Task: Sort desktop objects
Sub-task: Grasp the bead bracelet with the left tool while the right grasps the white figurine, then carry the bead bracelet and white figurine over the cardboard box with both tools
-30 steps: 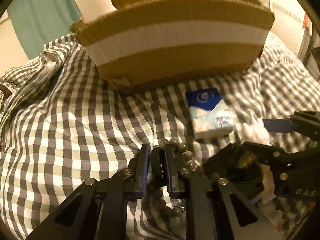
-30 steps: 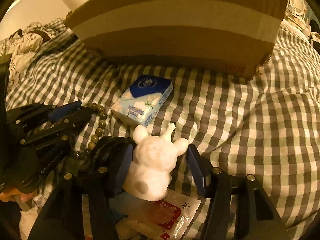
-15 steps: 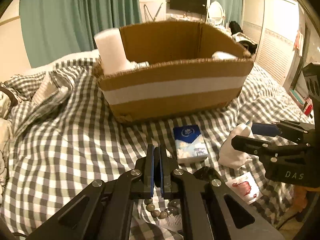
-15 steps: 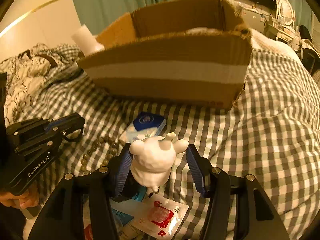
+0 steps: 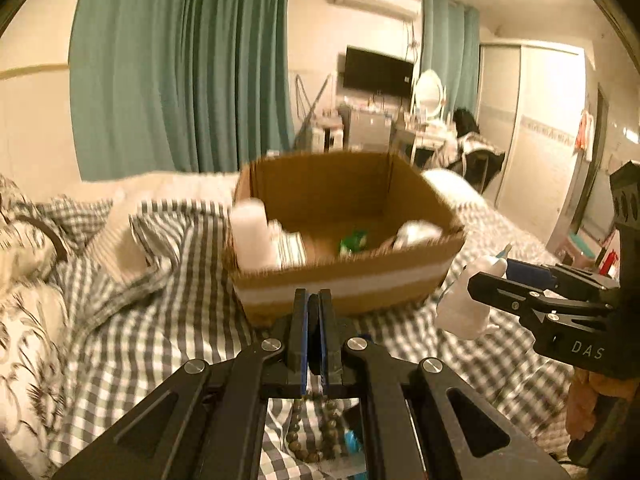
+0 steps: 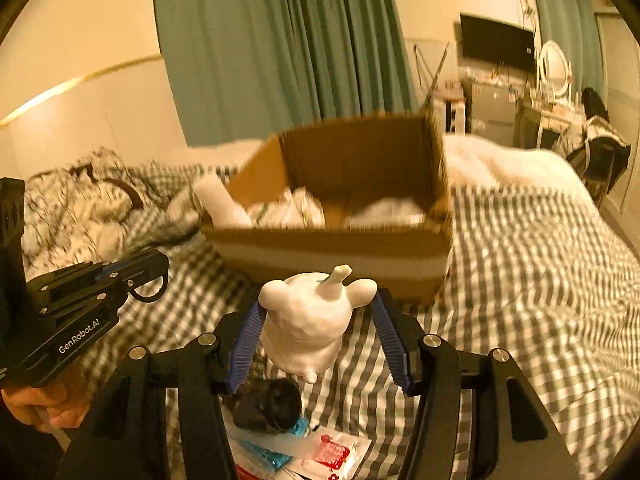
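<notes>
Left gripper pinches a bead bracelet before the cardboard box.

Cardboard box open-topped — entry from above; white roll stands at its near-left corner, items litter the floor. Checked bedspread right of box lies bare.

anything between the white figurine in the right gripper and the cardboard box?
Only bare checkered bedspread lies between the white figurine, held in the right gripper, and the cardboard box; the right wrist view shows it.
</notes>
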`<state>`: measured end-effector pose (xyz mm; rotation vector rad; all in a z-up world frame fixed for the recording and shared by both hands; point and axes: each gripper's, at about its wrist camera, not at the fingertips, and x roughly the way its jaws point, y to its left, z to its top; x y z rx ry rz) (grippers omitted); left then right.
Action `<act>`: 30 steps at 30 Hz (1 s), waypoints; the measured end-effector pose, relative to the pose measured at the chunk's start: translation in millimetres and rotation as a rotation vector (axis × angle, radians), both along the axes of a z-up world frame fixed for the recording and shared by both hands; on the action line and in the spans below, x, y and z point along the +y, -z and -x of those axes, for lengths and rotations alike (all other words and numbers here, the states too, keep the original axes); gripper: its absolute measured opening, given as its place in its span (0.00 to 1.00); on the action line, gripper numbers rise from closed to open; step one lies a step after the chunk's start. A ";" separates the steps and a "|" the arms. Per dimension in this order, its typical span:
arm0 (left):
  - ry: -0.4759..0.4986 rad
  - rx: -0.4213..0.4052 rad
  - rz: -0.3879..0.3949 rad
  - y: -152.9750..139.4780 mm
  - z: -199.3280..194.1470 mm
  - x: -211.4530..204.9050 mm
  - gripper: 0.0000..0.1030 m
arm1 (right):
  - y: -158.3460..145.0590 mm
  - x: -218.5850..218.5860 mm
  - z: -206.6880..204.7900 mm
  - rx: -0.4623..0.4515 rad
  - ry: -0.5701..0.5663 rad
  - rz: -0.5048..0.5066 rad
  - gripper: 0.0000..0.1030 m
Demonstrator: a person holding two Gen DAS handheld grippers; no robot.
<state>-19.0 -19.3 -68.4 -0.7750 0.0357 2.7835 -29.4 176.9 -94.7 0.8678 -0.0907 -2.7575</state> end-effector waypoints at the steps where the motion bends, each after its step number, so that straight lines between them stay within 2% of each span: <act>1: 0.001 0.017 -0.003 -6.5 -2.8 -0.1 0.03 | -7.9 -0.6 -3.1 0.023 0.000 0.003 0.53; 9: 0.009 0.139 -0.020 -47.6 -21.9 -1.4 0.03 | -47.4 14.1 -27.8 0.137 0.004 0.015 0.53; 18: 0.007 0.278 -0.009 -80.2 -35.3 9.5 0.03 | -80.3 23.0 -42.1 0.236 0.016 0.030 0.53; 24: -0.004 0.328 -0.002 -99.2 -26.4 26.1 0.03 | -98.6 28.4 -43.8 0.292 0.025 0.028 0.53; 30: -0.004 0.337 -0.010 -110.2 -9.2 40.5 0.03 | -116.7 37.1 -35.3 0.340 0.048 0.020 0.53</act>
